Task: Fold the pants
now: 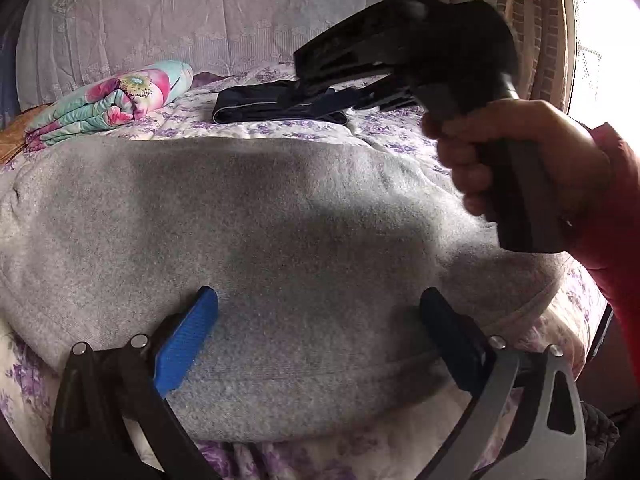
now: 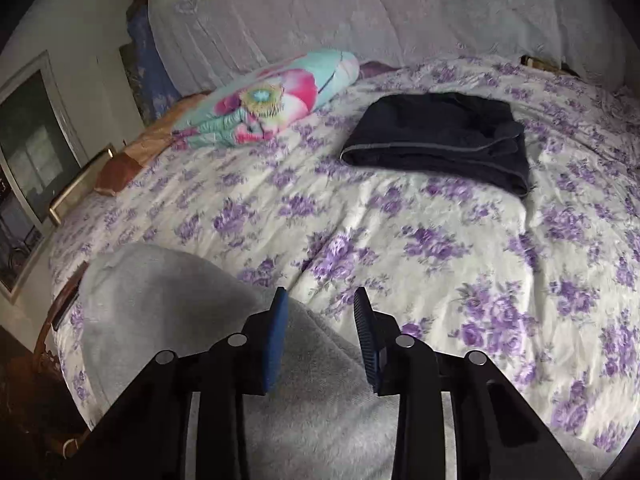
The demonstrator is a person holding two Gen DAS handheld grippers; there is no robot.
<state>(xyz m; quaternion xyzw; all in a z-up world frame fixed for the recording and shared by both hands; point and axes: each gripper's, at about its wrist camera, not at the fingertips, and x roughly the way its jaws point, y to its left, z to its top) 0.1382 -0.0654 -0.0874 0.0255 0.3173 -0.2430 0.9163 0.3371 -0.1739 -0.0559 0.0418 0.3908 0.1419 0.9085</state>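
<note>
Right gripper (image 1: 352,92) motion-blurred, pants (image 1: 240,240) edge-cropped.

Folded dark pants (image 2: 440,140) on floral bedspread (image 2: 440,260)

Left claw (image 1: 318,336): blue ribbed pads, black and grey arms, silver pins; right hand (image 1: 516,160) in red sleeve (image 1: 616,220).

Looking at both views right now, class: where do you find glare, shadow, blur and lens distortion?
Left wrist view: daylight blows out the upper right edge; a broad shadow crosses the grey pants; the right gripper and hand are motion-blurred. Right wrist view: even light, slight softness, the floral bedspread bulges with fisheye curvature; the folded dark garment stays fairly sharp.
</note>
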